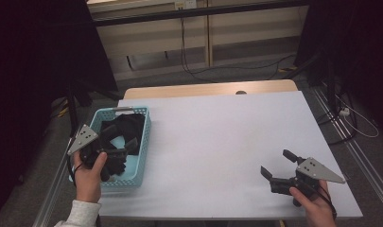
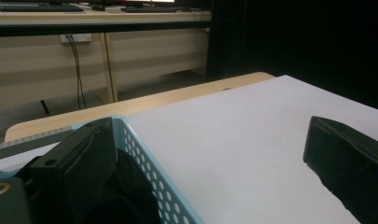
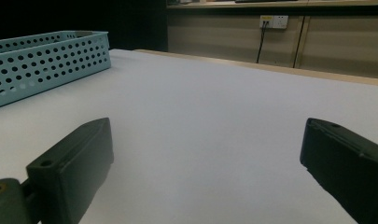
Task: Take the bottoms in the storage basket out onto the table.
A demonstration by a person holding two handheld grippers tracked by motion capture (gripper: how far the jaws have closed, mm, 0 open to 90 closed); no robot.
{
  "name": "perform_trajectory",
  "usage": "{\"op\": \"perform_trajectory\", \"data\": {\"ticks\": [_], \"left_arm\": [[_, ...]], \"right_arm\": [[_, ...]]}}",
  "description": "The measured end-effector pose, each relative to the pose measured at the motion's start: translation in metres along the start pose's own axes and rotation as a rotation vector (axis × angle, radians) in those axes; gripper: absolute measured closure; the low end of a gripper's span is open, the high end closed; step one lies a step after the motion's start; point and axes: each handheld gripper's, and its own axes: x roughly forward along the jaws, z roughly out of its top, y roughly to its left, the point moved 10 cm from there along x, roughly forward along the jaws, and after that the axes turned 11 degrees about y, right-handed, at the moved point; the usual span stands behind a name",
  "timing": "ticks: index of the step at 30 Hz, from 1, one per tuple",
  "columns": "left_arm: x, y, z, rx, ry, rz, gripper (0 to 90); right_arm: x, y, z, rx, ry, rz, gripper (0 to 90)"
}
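Both my grippers, left (image 1: 114,152) and right (image 1: 279,166), show jaws wide, empty. One blue basket (image 1: 144,142) of dark cloth (image 1: 125,127) straddled by left fingers (image 2: 79,172); right hovers low over table (image 1: 217,142).

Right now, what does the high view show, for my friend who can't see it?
A person holds the left gripper over a blue basket of black cloth, at the left of a white table. The right gripper, jaws open, hovers near the table's front right corner.

High view overhead; gripper views low, sharing basket (image 1: 143,142).
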Motion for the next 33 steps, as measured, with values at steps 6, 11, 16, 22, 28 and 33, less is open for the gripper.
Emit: {"op": "perform_trajectory", "data": {"ticks": [6, 11, 16, 22, 28, 33], "left_arm": [[0.006, 0.011, -0.002, 0.003, 0.029, 0.026, 2.7], [0.013, 0.021, -0.004, -0.017, 0.046, 0.037, 2.7], [0.019, 0.034, -0.009, -0.038, 0.066, 0.058, 2.7], [0.025, 0.046, -0.013, -0.048, 0.094, 0.078, 2.7], [0.031, 0.059, -0.019, -0.078, 0.112, 0.098, 3.1], [0.034, 0.069, -0.026, -0.077, 0.132, 0.125, 3.2]], "right_arm": [[0.000, 0.000, 0.000, 0.006, -0.003, 0.002, 2.1], [0.000, 0.001, 0.000, 0.003, -0.001, 0.003, 2.1], [0.000, 0.001, 0.000, 0.001, -0.002, 0.004, 2.1], [0.000, 0.001, 0.000, 0.002, 0.000, 0.005, 2.1], [0.000, 0.001, 0.000, 0.000, 0.000, 0.005, 2.1], [0.000, 0.001, 0.000, 0.001, -0.001, 0.006, 2.1]]}}
